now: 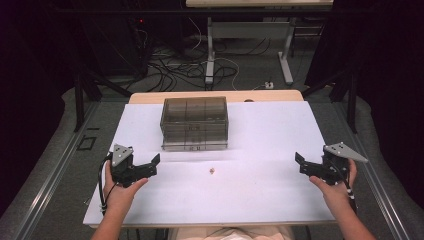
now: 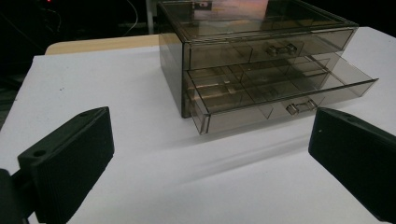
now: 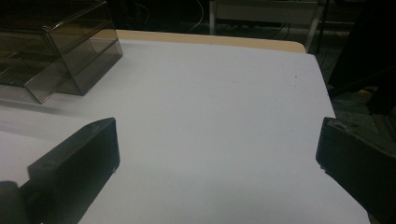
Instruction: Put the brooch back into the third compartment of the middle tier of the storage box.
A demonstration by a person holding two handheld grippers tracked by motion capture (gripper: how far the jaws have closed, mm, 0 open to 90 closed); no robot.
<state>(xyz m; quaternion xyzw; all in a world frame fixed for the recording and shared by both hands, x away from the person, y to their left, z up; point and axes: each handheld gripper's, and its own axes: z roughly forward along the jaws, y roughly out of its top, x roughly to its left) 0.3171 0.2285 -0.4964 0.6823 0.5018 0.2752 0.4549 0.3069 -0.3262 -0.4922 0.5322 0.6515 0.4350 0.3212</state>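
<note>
Small object (image 1: 212, 171) too tiny to identify, drawer box (image 1: 194, 123) smoky, contents unclear

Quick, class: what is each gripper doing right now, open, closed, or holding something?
Left gripper: open, holding nothing.
Right gripper: open, holding nothing.

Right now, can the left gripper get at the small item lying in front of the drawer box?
Probably yes: the left gripper is open, and bare white tabletop lies between it and the small item.
</note>
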